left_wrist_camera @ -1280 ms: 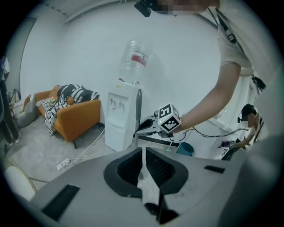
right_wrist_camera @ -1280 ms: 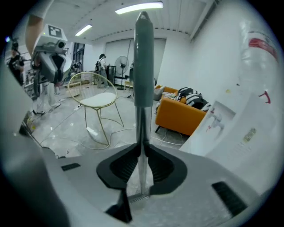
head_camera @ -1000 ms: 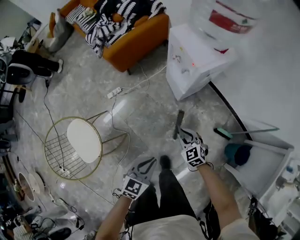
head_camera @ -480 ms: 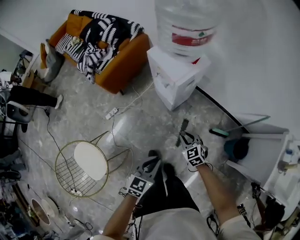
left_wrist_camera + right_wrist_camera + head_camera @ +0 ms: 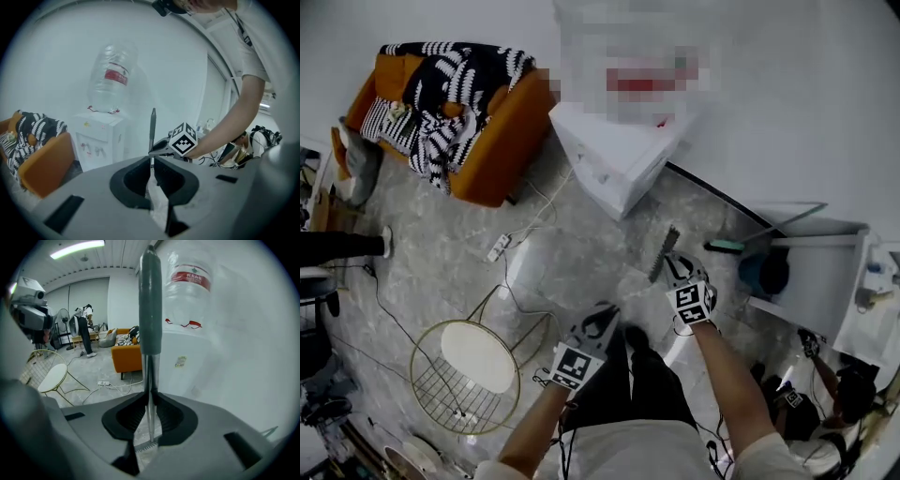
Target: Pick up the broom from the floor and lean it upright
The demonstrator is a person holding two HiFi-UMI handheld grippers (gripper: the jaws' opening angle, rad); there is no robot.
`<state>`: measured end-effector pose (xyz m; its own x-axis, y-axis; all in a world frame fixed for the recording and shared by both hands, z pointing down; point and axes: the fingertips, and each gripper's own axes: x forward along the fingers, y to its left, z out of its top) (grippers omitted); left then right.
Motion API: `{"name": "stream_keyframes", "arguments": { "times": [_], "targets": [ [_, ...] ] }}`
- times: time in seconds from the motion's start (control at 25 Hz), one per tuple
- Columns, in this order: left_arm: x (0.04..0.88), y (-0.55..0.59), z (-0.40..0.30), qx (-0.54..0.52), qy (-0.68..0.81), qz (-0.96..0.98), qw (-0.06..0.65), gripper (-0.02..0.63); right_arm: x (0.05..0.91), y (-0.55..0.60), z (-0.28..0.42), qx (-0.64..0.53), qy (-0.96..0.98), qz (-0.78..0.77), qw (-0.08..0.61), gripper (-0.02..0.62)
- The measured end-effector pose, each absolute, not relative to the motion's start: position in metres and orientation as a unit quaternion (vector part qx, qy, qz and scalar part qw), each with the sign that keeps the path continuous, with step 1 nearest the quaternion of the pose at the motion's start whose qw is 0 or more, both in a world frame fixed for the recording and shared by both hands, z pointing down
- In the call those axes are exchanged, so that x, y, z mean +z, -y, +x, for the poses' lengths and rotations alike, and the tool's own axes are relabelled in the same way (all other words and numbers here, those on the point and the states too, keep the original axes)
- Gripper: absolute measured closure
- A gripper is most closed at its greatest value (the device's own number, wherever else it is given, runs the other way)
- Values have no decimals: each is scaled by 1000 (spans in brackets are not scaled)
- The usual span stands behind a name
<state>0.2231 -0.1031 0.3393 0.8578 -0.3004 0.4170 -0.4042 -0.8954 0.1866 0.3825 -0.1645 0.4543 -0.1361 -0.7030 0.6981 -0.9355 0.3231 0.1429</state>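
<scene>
The broom's grey handle grip (image 5: 150,305) stands upright against the white wall, and its metal shaft runs down between my right jaws. My right gripper (image 5: 150,397) is shut on that shaft. From the head view the handle (image 5: 663,255) pokes up just past the right gripper (image 5: 677,267); the broom's lower part is hidden. My left gripper (image 5: 602,314) hangs lower left, apart from the broom. In the left gripper view its jaws (image 5: 151,159) are together with nothing held, and the broom (image 5: 153,124) and right gripper (image 5: 161,149) show beyond.
A white water dispenser (image 5: 614,159) stands ahead by the wall, an orange sofa (image 5: 487,141) to its left. A gold wire table (image 5: 473,361) and a power strip (image 5: 499,248) with cables lie left. Right are a green-headed tool (image 5: 727,246), a blue bucket (image 5: 764,274) and a white cabinet (image 5: 816,281).
Both grippers have travelled toward the dispenser and the wall, the broom still in the right one. The wire table and sofa have slid left and down in view.
</scene>
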Motion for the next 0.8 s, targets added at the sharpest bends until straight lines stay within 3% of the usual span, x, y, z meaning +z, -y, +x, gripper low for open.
{"name": "stream_keyframes", "arguments": {
  "times": [0.32,0.8],
  "targets": [
    [368,141,234,212,150,960,103,581,511,201,417,194,685,606,354,518],
    [402,172,313,210,151,955,145,581,567,234,516,251,622,675,307,517]
  ]
}}
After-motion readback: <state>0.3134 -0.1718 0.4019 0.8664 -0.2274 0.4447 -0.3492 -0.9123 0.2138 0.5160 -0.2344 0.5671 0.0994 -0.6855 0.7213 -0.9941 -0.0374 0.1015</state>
